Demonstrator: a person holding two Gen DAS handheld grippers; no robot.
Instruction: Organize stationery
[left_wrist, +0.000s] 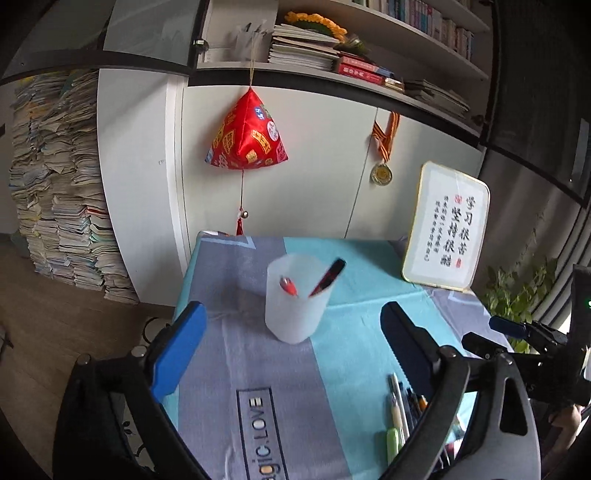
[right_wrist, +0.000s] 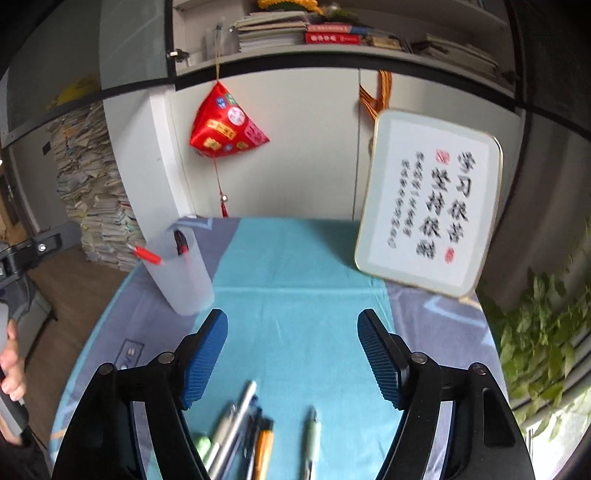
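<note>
A: Left gripper (left_wrist: 291, 354) first: jaws spread wide, nothing between the pads. It hangs over the tablecloth (left_wrist: 221, 369), aimed at the cup (left_wrist: 295, 299), which stands a little beyond its fingertips.

B: And the right gripper (right_wrist: 291, 354)?

A: Also open and empty, somewhat less wide. It points down at the loose pens (right_wrist: 240, 424) lying on the teal stripe of the cloth, just below its fingers. One green pen (right_wrist: 312, 435) lies apart from the bunch, to the right.

B: So how far along is the tidying?

A: I'd judge it early to middling. The cup holds two things: a dark pen (left_wrist: 328, 277) leaning against the far rim and a red-handled item (left_wrist: 289, 286) poking up at the near side. I can't tell whether that one is a pen or a small tool.

B: What's left?

A: The whole pile by the right gripper: a silver pen, an orange one, a green one, several darker ones, too blurred to count. All still need to go into the cup, I'd say.

B: Any other container?

A: None I can see. Only a framed calligraphy sign (right_wrist: 428, 199) stands at the back right of the table, well apart from the cup.
</note>
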